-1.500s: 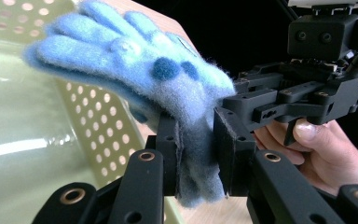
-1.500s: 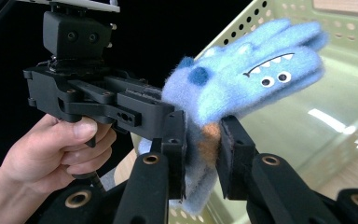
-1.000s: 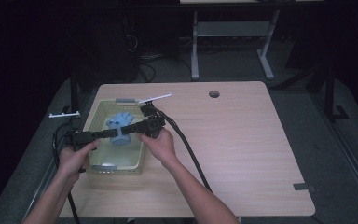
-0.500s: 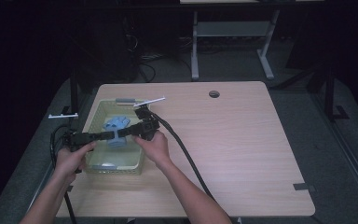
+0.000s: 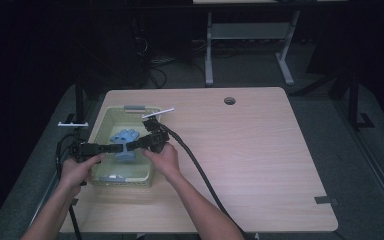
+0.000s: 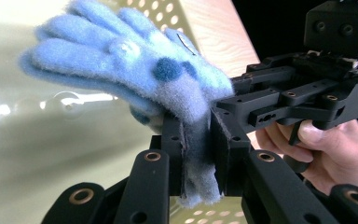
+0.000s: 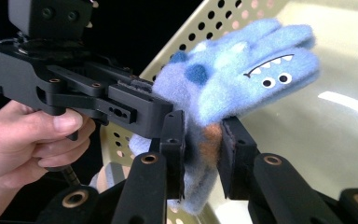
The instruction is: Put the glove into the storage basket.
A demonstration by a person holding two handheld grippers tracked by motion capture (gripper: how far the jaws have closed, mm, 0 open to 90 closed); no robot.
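A fuzzy blue glove (image 5: 126, 145) with a monster face (image 7: 275, 77) hangs over a pale yellow basket (image 5: 100, 125) at the table's left. My left gripper (image 5: 117, 148) comes in from the left and is shut on the glove's cuff (image 6: 196, 154). My right gripper (image 5: 132, 146) reaches in from the right, shut on the cuff beside an orange stripe (image 7: 209, 140). The two pairs of jaws meet almost tip to tip. In the left gripper view the right gripper (image 6: 223, 105) sits just right of the glove (image 6: 135, 70). In the right gripper view the left gripper (image 7: 163, 109) is just left of the glove (image 7: 242, 79).
A white strip (image 5: 158, 112) lies by the basket's back right corner, near its grey handle (image 5: 134, 107). A thick black cable (image 5: 200, 170) trails across the wooden table (image 5: 260, 150). A cable hole (image 5: 229, 100) is at the back.
The right gripper and the glove have sunk lower over the basket and come a little nearer the person. The left hand has hardly moved.
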